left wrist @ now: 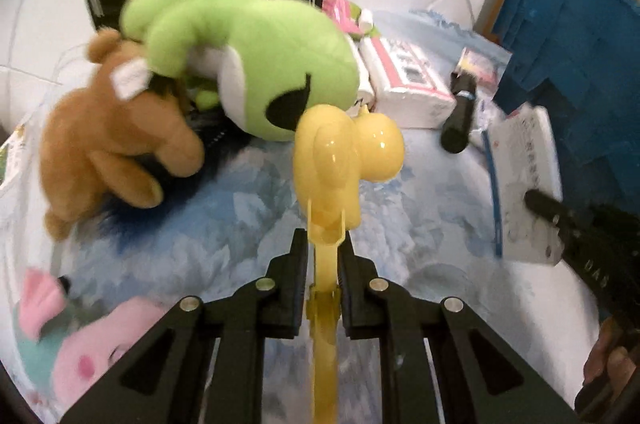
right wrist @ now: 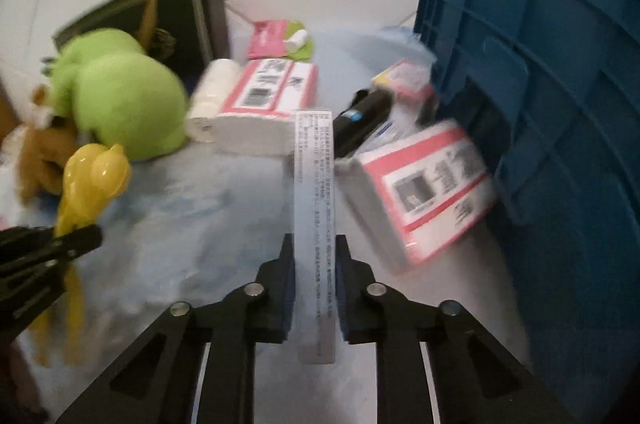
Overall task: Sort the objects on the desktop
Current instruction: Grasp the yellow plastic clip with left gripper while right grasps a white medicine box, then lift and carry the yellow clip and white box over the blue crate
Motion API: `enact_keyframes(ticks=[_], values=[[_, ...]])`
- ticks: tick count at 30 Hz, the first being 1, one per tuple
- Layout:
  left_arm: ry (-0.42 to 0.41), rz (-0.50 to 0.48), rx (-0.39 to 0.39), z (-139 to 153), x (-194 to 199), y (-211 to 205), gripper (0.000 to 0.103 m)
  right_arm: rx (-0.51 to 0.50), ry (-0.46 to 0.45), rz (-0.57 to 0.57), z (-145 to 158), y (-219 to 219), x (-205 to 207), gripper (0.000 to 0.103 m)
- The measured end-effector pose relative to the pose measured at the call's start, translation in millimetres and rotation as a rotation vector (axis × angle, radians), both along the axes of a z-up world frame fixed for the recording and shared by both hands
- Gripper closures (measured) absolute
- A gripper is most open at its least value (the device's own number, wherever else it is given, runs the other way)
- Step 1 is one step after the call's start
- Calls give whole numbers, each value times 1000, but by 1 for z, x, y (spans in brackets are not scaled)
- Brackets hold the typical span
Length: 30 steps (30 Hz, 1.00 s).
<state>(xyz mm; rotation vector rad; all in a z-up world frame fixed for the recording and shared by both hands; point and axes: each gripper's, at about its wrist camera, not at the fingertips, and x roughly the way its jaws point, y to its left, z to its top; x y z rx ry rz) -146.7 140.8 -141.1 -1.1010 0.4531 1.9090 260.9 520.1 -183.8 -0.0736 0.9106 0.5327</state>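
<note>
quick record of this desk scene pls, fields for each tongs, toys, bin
left tongs: shut on yellow plastic toy
right tongs: shut on thin white printed packet, edge-on
plush toys: green one beside brown one; pink one lower left
blue bin: at right, a tissue pack against it

A lime-green plush (left wrist: 240,52) with a black eye patch sits beside a brown plush (left wrist: 116,140). The glossy yellow toy (left wrist: 340,152) is plain. At two o'clock, the crate (right wrist: 540,84) is blue; tissue packs (right wrist: 264,96) are white with pink borders.
</note>
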Motion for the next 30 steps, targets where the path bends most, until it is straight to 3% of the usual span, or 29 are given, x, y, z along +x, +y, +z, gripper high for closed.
enact_keyframes(ticks=[1,3,4,15,23,30], values=[[5,3,9,5,4,1,89,4,1,14,20,-6,-34,86],[25,6,35,21,14,-10,89,27,-1,32,41,-18,-62,86],[40,7,44,29,19,-14,89,34,-11,112,47,-24,-72,86],[157,-2,177,115,76,-62,89,148,-151,169,145,-82,-148,86],[243,-54,289,185,126,-70,89,221,-266,132,212,-144,-179,86],[317,-155,433,254,186,-41,89,298,-384,40,281,-233,-189,86]])
